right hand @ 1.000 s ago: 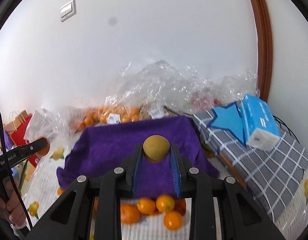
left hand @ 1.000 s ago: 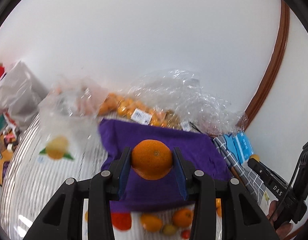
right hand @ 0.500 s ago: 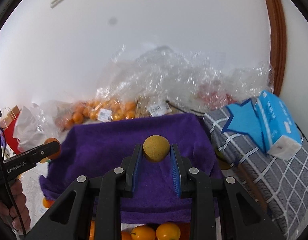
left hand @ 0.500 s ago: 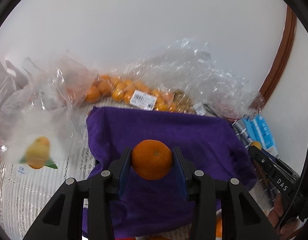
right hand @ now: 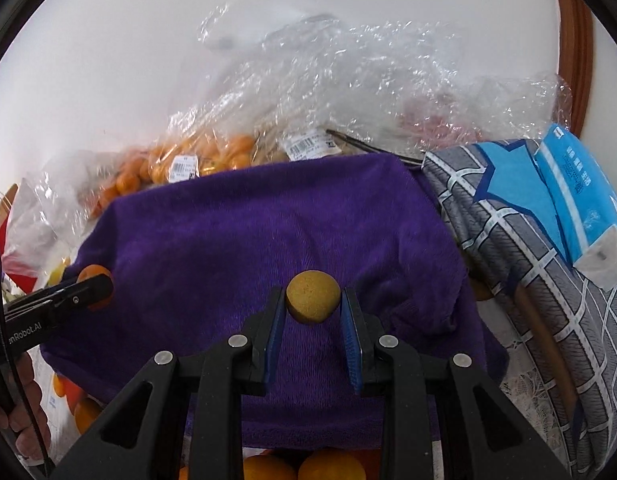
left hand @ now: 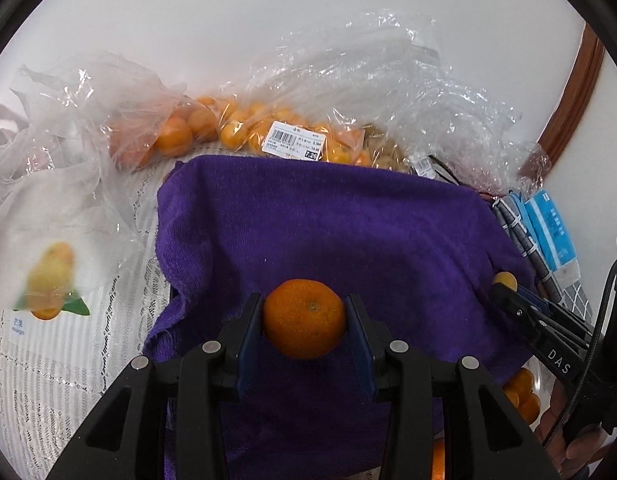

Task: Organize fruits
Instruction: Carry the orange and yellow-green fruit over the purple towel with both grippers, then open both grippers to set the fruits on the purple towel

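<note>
Two jaws loaded: orange, tan fruit, over purple towel.

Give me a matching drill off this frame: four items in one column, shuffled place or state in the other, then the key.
Items
1. orange mandarin
2. dull yellow-brown round fruit
3. purple towel
4. blue tissue pack

Places or states
A. lying on the grey checked cloth, right of the towel
B. clamped in the left gripper
C. spread flat in the middle, under both grippers
D. clamped in the right gripper

Pairs: 1-B, 2-D, 3-C, 4-A
</note>
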`<state>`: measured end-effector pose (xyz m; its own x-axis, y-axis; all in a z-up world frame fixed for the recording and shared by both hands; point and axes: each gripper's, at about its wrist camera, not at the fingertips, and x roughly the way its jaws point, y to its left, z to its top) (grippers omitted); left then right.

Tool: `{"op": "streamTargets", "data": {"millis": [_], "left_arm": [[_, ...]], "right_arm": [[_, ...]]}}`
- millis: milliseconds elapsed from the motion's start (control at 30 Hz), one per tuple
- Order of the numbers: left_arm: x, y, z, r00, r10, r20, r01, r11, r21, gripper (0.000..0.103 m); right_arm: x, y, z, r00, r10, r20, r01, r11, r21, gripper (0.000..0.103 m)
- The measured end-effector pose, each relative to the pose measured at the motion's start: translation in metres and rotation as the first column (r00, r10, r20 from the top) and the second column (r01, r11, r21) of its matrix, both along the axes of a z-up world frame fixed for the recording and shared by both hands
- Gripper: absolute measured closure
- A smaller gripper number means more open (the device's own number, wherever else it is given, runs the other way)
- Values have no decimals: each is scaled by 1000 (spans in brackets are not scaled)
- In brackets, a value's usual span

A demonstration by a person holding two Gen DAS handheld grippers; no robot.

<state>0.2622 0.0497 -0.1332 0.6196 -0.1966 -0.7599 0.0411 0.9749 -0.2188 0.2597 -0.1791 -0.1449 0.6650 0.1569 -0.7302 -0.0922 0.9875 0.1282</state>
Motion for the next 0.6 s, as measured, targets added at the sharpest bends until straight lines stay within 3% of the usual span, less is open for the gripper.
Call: {"op": "streamTargets", "data": {"millis": [400,467,533,600], "left_arm": [[4,-6,-9,999,-6,-35,8,999,50,64],[4,-7,-8,999,-8,-37,10,998,54,61],[2,-6,-3,999,-6,-32,8,999,54,50],[-4,-5,5,1000,1,-19,0,998,58,48]], "right_arm": [[4,-6,-10,999,-3,-48,4,1000,26,75],[4,-7,-9,999,1,-54,2,999,41,69],[1,-8,-5,999,0,-48,3,999,54,66],[-5,-7,5,1000,-7,-20,8,999,48,57]]}}
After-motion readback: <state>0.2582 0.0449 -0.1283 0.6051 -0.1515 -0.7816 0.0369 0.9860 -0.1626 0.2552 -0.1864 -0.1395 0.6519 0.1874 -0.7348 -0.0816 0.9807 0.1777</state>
